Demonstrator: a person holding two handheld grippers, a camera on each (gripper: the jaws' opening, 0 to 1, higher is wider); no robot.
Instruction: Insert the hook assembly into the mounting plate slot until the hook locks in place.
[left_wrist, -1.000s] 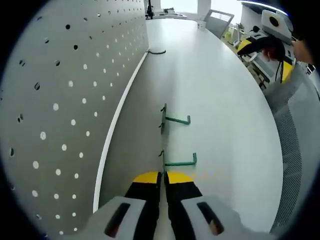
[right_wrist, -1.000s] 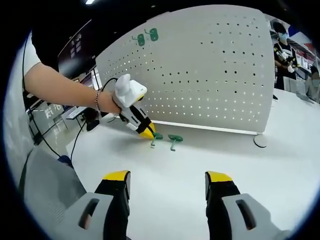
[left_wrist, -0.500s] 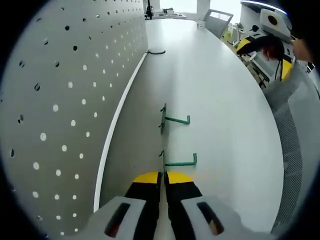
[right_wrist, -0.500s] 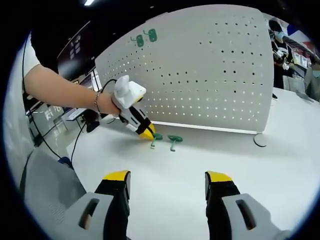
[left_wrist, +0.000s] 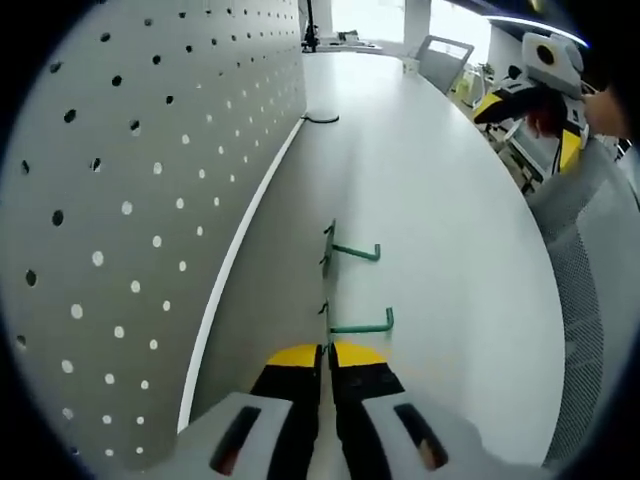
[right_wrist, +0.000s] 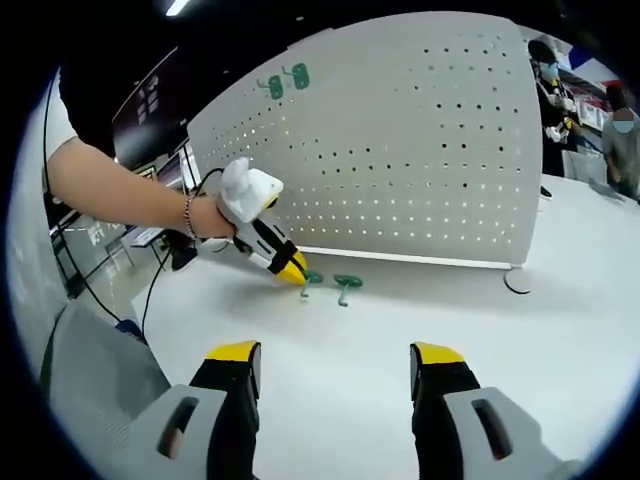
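Two green hooks lie on the white table in front of the white pegboard (left_wrist: 120, 200) (right_wrist: 400, 150). My left gripper (left_wrist: 326, 356) (right_wrist: 294, 271) is shut on the back plate of the near hook (left_wrist: 358, 324) (right_wrist: 313, 278), low at the table. The far hook (left_wrist: 352, 250) (right_wrist: 347, 285) lies free just beyond it. Two more green hooks (right_wrist: 285, 80) hang high on the pegboard. My right gripper (right_wrist: 335, 368) hovers open over the table's near side, well back from the hooks, and it also appears far off as the right gripper (left_wrist: 535, 85).
A black cable (left_wrist: 320, 118) lies at the pegboard's far end. The pegboard's round foot (right_wrist: 520, 283) rests on the table at the right. Grey mesh chairs (left_wrist: 590, 260) (right_wrist: 90, 370) stand along the table edge. People (right_wrist: 555, 80) stand in the background.
The left gripper has tilted and shifted a little, still shut on the near hook. The right gripper stays open and has hardly moved.
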